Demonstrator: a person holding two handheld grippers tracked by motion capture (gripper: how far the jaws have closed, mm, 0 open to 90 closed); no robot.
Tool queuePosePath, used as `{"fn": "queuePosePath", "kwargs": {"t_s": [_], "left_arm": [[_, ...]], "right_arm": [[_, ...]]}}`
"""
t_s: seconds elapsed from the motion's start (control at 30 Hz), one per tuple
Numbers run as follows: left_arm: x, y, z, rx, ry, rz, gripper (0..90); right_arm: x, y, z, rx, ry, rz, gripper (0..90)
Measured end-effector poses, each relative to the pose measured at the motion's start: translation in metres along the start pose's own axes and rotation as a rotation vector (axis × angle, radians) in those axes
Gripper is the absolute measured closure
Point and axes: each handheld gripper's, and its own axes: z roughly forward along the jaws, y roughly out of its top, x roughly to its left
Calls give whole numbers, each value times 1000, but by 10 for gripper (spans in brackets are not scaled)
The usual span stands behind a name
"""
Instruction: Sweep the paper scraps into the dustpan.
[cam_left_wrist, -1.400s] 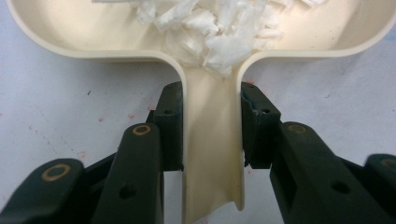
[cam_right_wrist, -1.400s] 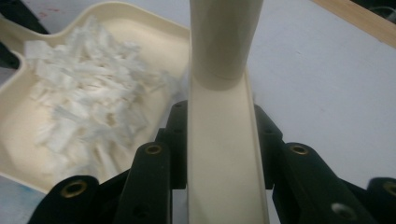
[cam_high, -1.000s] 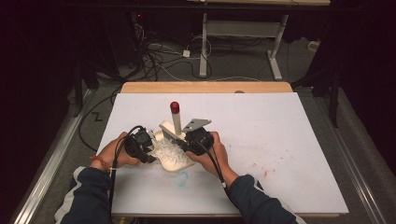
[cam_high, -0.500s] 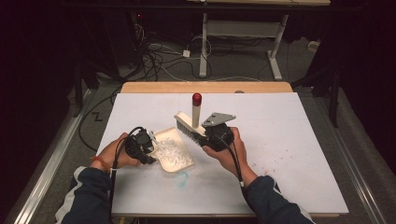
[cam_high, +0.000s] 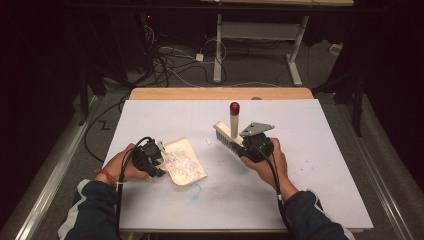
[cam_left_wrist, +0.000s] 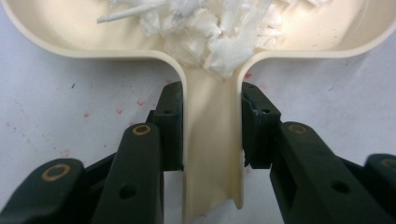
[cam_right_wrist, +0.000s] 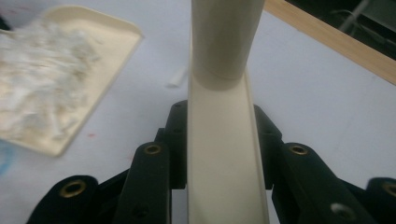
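- Cream dustpan (cam_high: 184, 161) lies on the white desk (cam_high: 310, 165), full of white scraps (cam_left_wrist: 219, 28).
- Sweeping looks nearly done; one scrap (cam_high: 209, 142) lies beside the pan, so the brush (cam_high: 230, 134) probably needs another push.
- Left gripper (cam_left_wrist: 211, 126) fingers squeeze the pan's handle.
- Right gripper (cam_right_wrist: 219, 140) fingers squeeze the brush handle, held off to the right.

In the right gripper view the dustpan (cam_right_wrist: 56, 79) is blurred and cut by the left edge, and the brush (cam_right_wrist: 224, 93) handle runs off the top. In the left gripper view the dustpan's (cam_left_wrist: 212, 140) far rim is cropped. On the counter (cam_high: 310, 165) one white scrap (cam_high: 209, 142) is too small to identify.
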Motion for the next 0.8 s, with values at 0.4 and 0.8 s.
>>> {"fn": "queuePosePath", "kwargs": {"t_s": [0.4,0.8], "left_arm": [[1,6,1,13,3,-4,625],[1,11,2,7,1,0,625]], "right_arm": [[22,22,47,47,28,-48,677],[67,36,47,-39,258,-106,678]]}}
